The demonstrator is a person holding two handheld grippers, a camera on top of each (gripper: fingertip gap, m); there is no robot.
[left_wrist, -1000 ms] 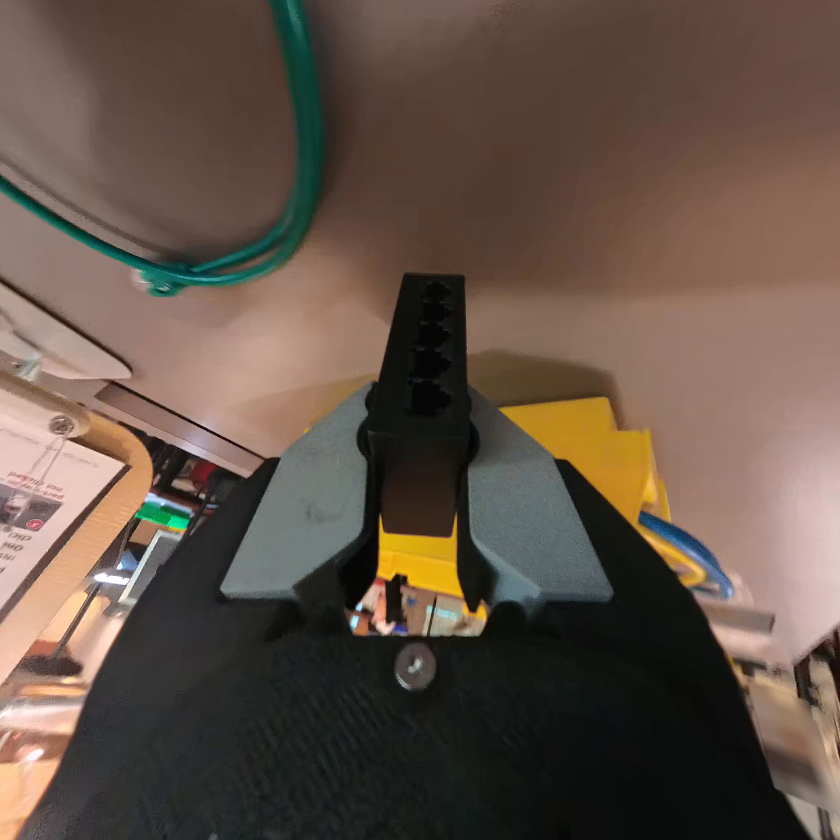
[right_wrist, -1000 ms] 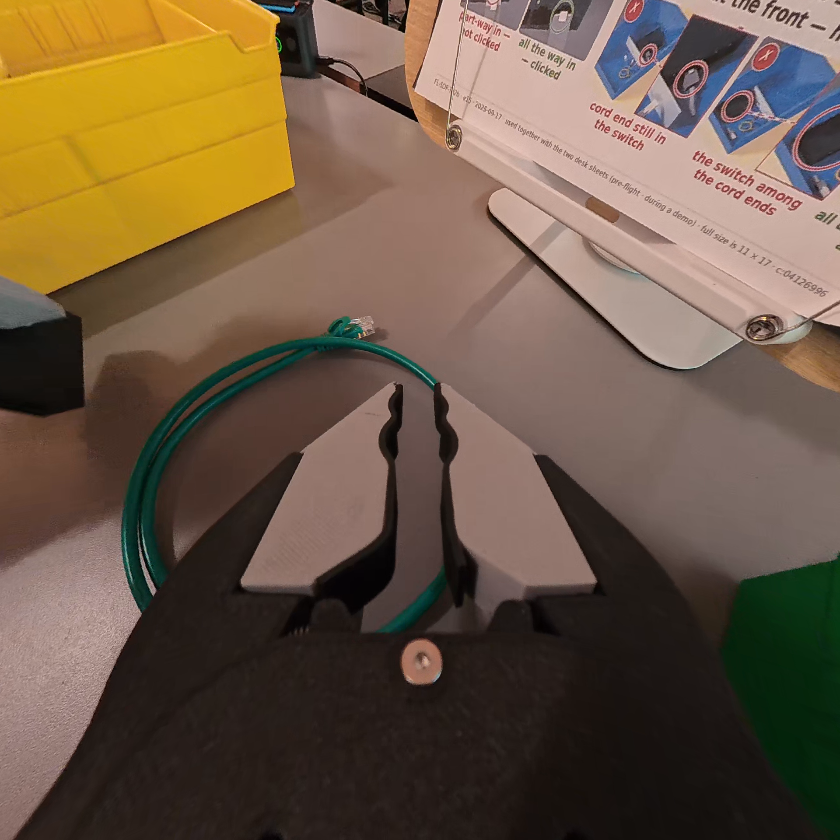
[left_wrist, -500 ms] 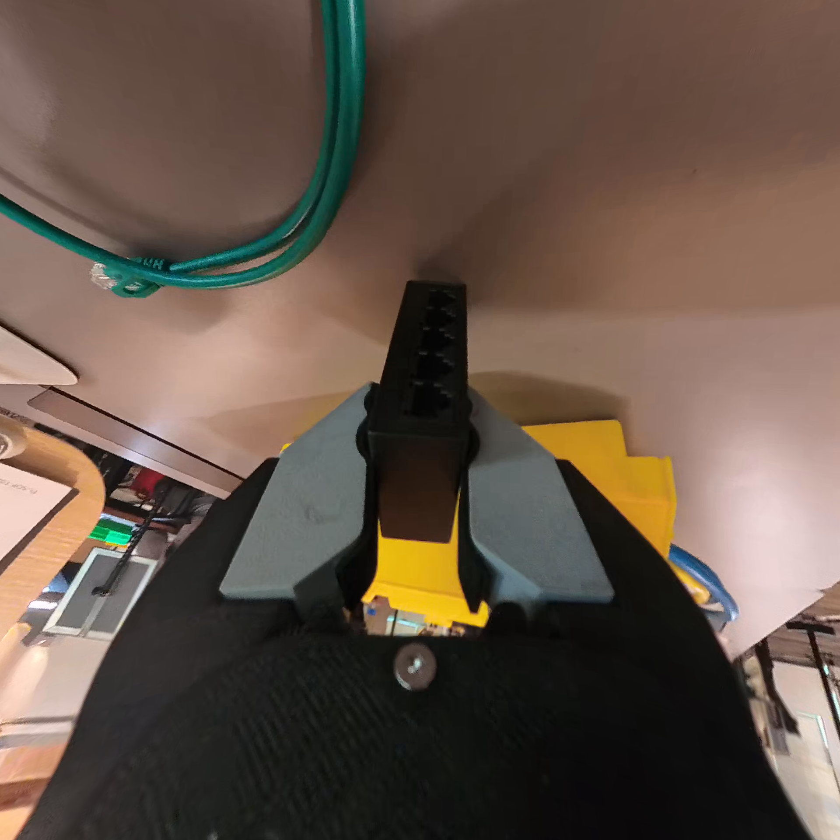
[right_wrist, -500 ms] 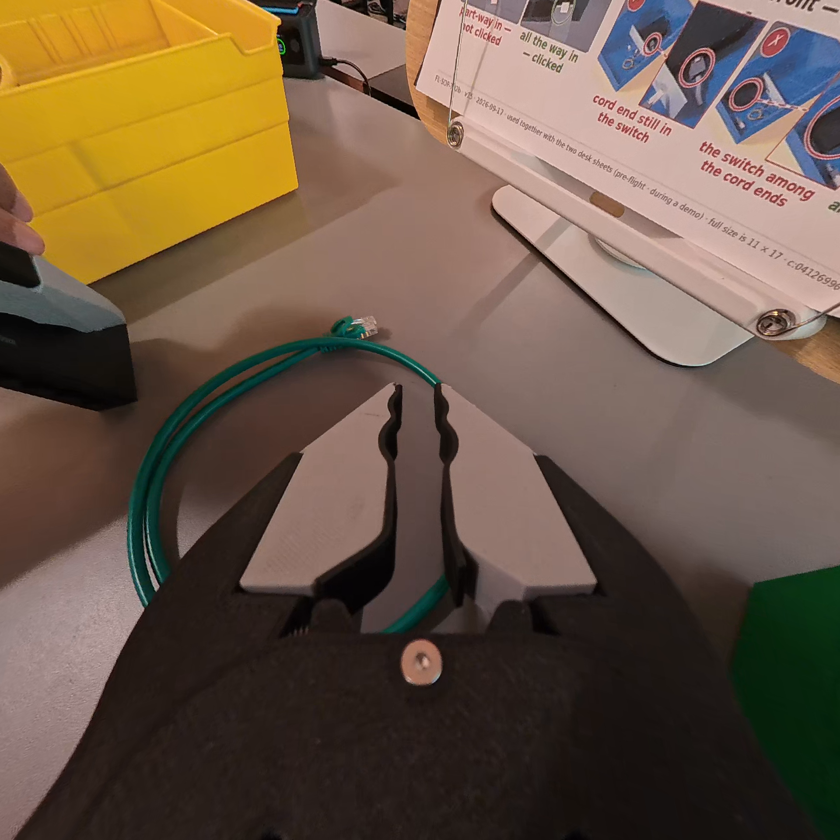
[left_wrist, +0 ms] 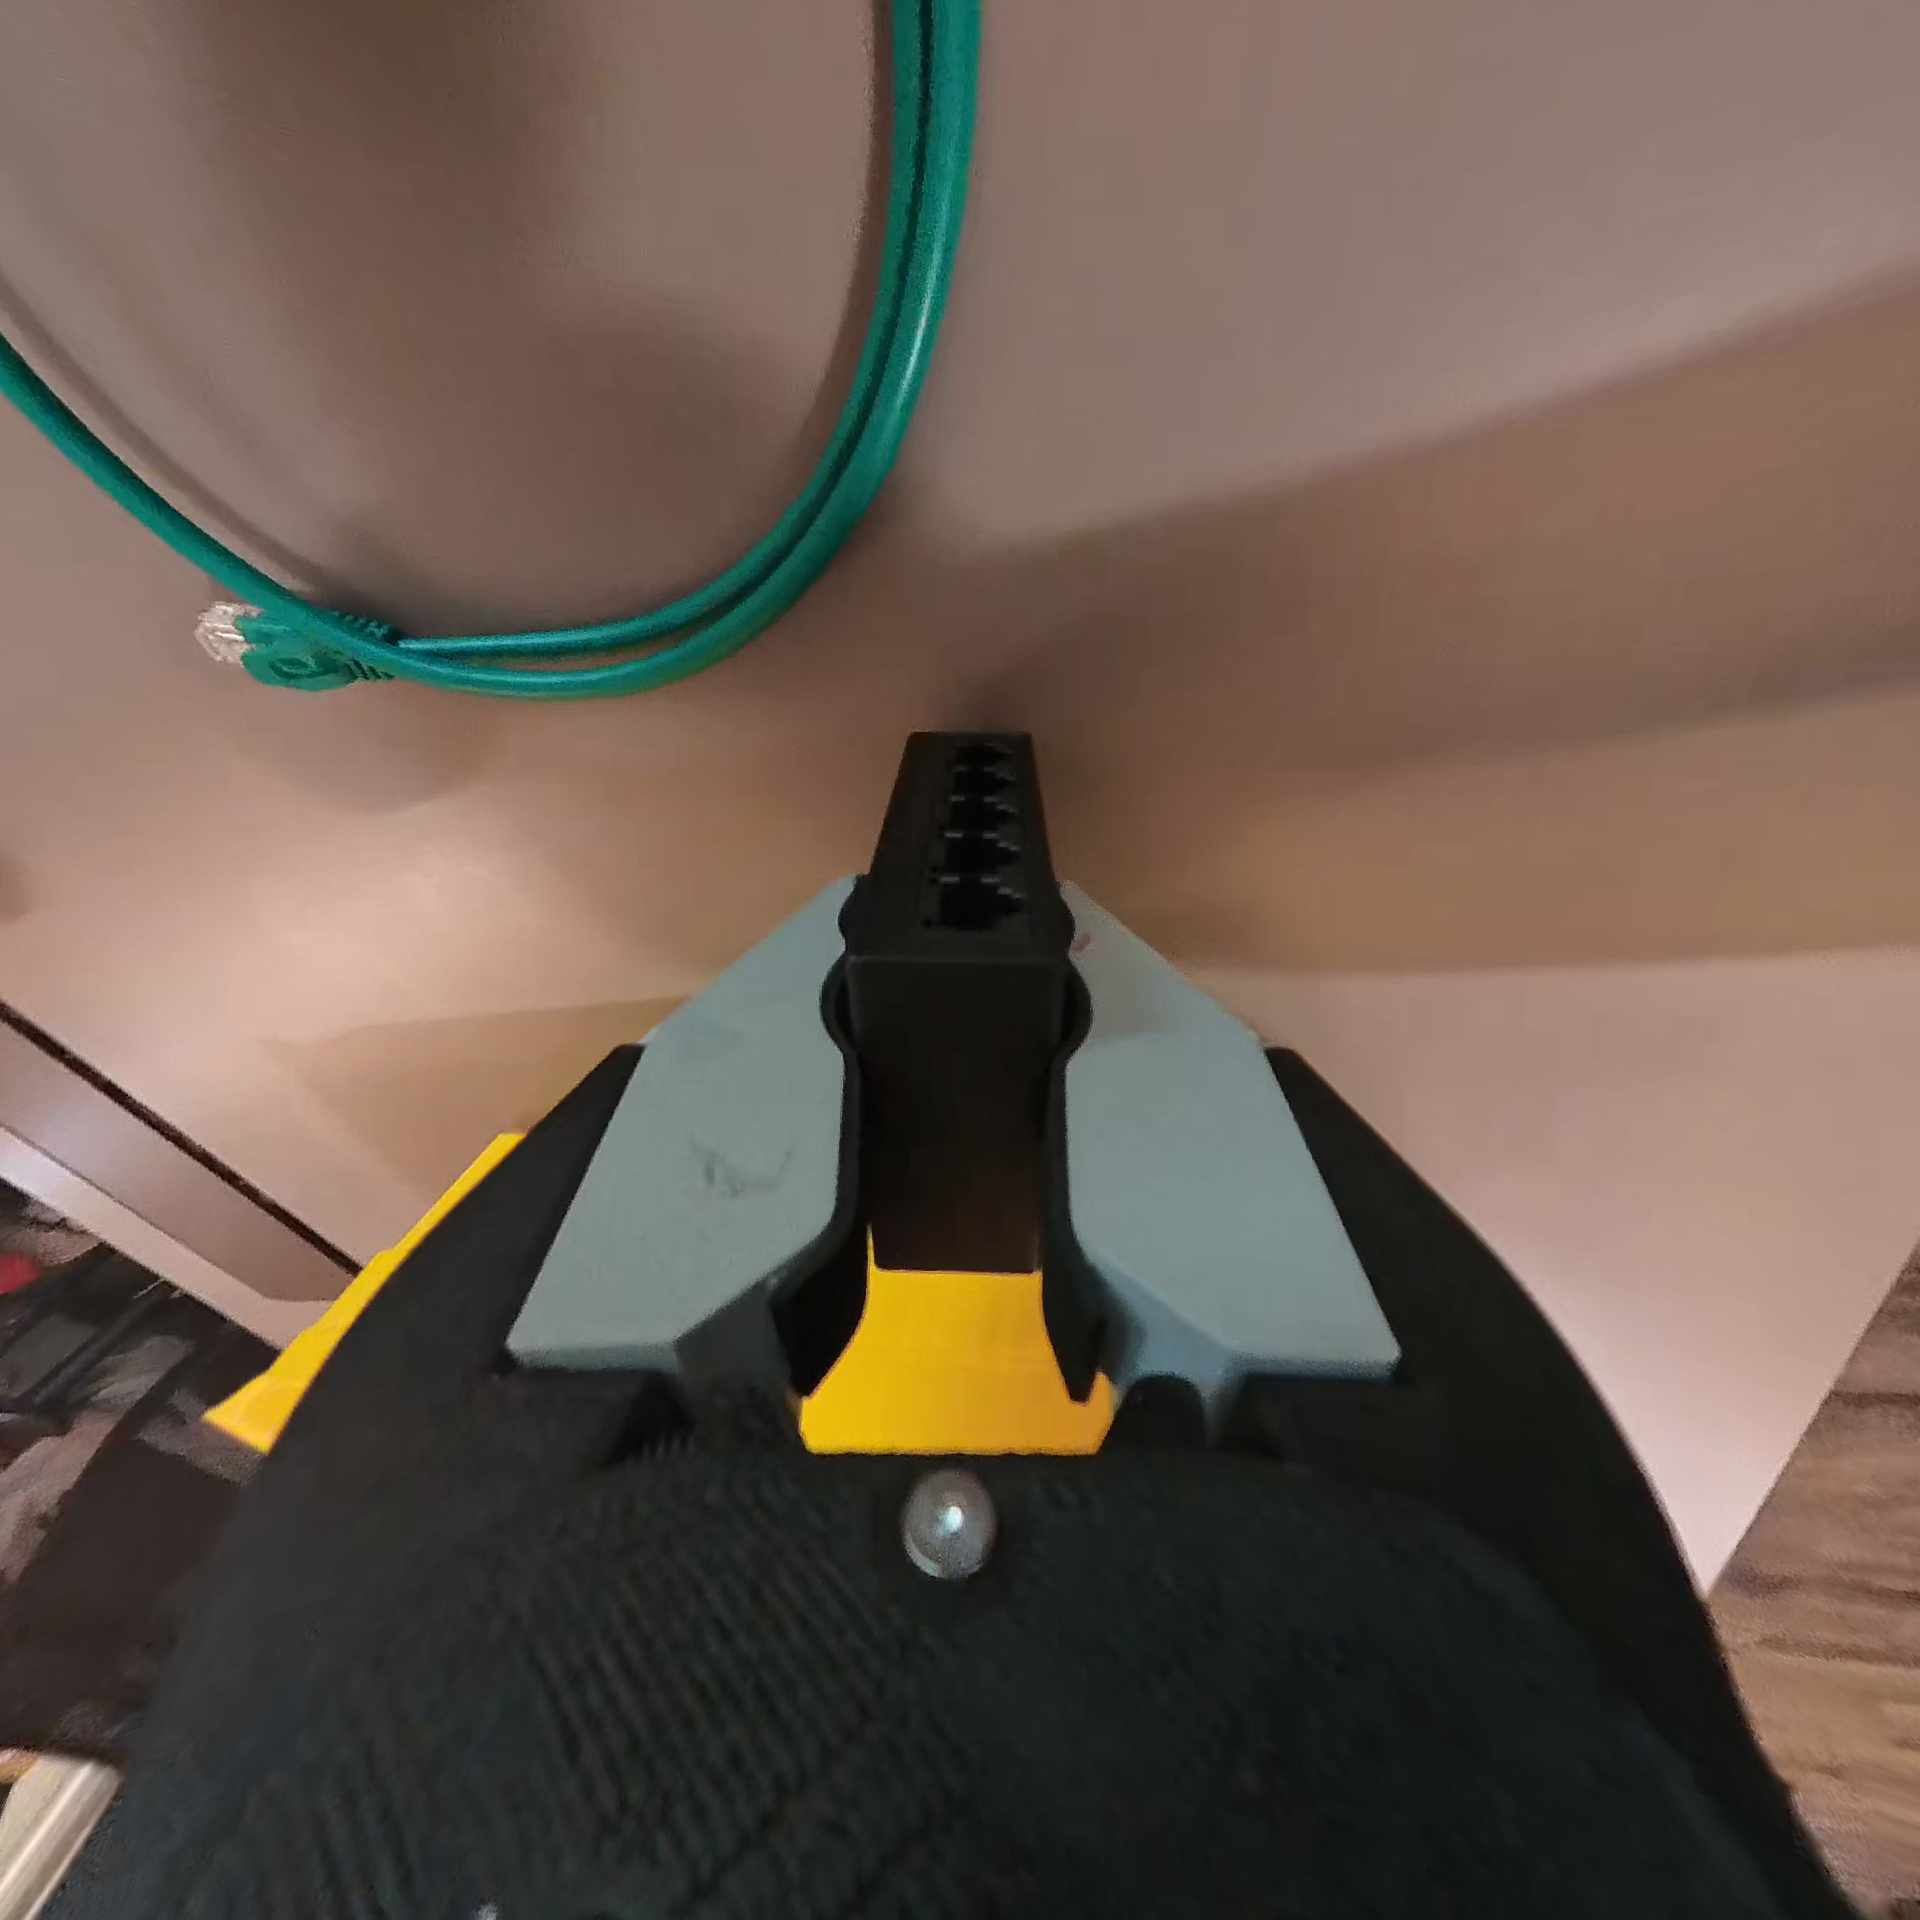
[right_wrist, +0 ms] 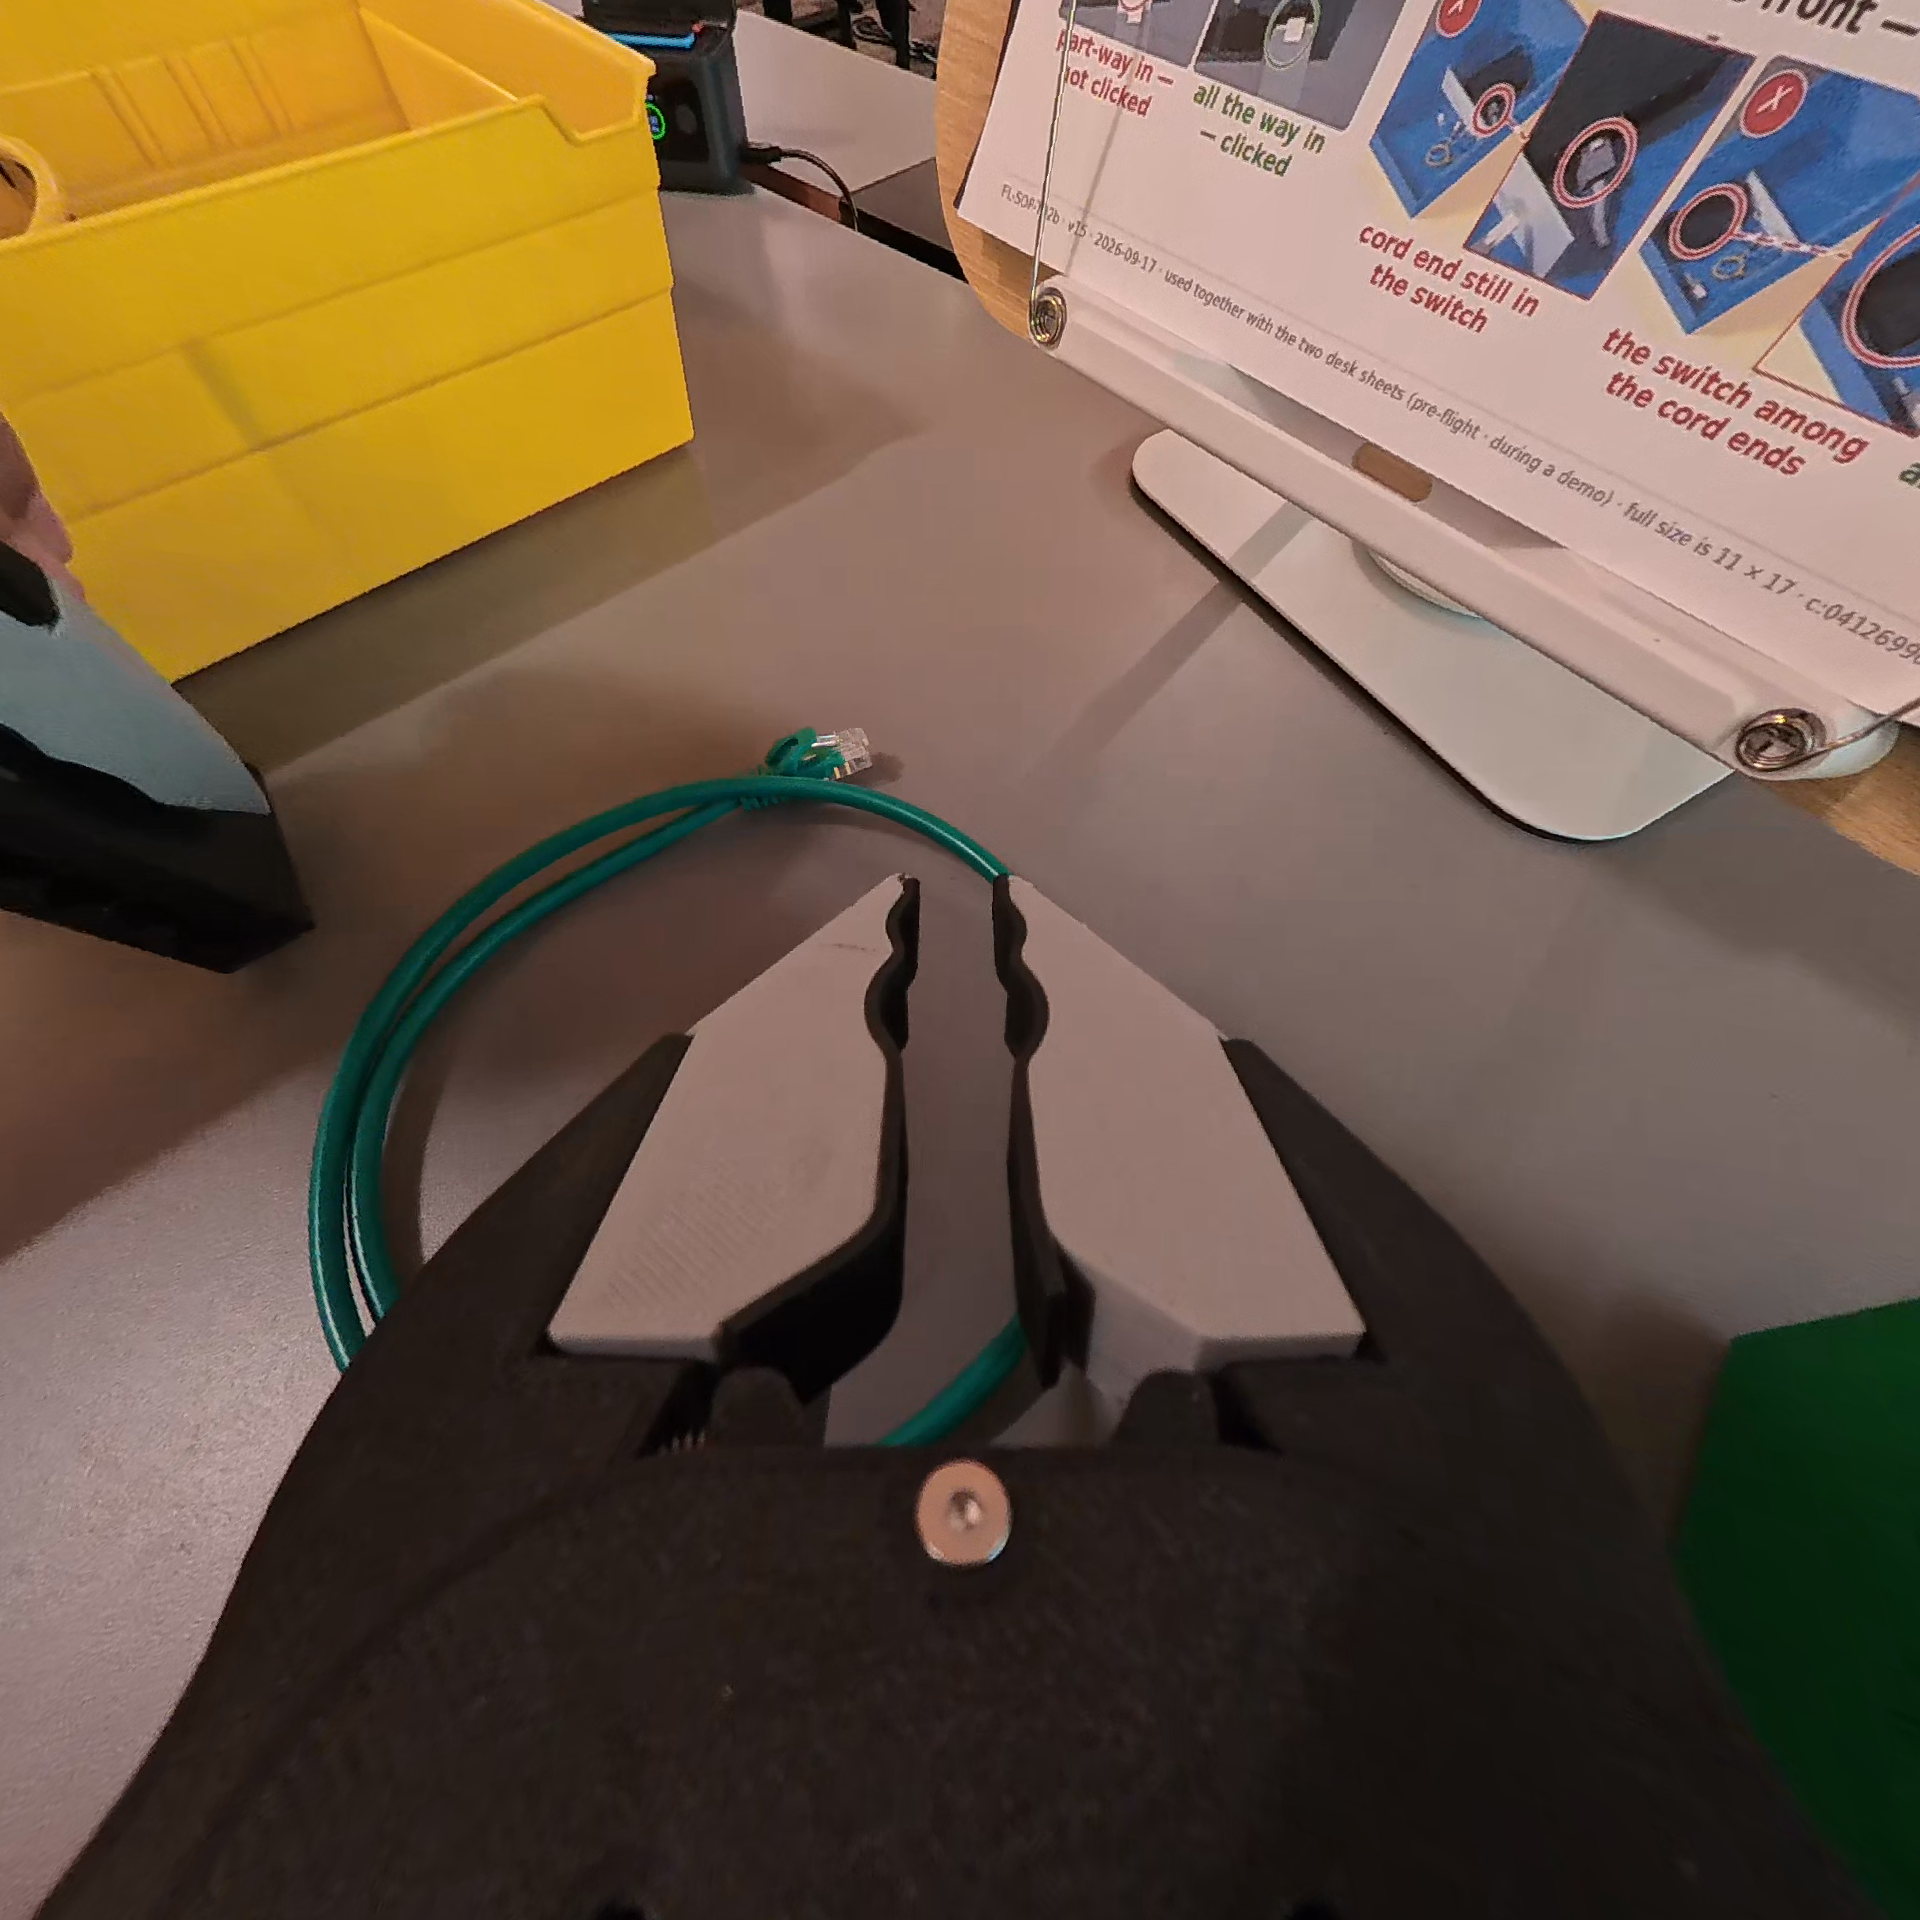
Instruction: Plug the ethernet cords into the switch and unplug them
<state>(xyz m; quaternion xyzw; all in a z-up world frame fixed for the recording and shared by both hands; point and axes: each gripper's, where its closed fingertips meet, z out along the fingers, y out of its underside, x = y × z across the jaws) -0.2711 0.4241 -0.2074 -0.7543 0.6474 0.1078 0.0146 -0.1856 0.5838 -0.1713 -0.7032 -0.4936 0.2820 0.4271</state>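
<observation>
My left gripper point(left_wrist: 961, 904) is shut on a black switch point(left_wrist: 961, 1039), held on edge with its row of ports facing the camera and its far end at the grey table point(left_wrist: 1455, 935). A green ethernet cord point(left_wrist: 894, 364) lies coiled on the table beyond it, with a clear plug point(left_wrist: 223, 629) at the left. In the right wrist view my right gripper point(right_wrist: 954, 894) is slightly open and empty, hovering over the same cord point(right_wrist: 499, 914); the plugs point(right_wrist: 831, 748) lie just ahead. The left gripper point(right_wrist: 135, 790) shows at that view's left edge.
A yellow bin point(right_wrist: 312, 312) stands at the back left, and it also shows under the switch point(left_wrist: 956, 1382). A printed sheet point(right_wrist: 1455, 260) on a white stand point(right_wrist: 1403, 665) is at the right. A green object point(right_wrist: 1818, 1558) sits at the near right. The table's edge point(left_wrist: 1714, 1455) is close. My right fingertips sit around 20 cm from my left ones. The clear plug point(left_wrist: 223, 629) is about 9 cm from my right fingertips. My right wrist view point(right_wrist: 845, 750) looks at it from another angle.
My left gripper with the switch has moved toward the cord and reaches farther into the right wrist view. The right gripper has hardly moved and its jaws stand the same.
</observation>
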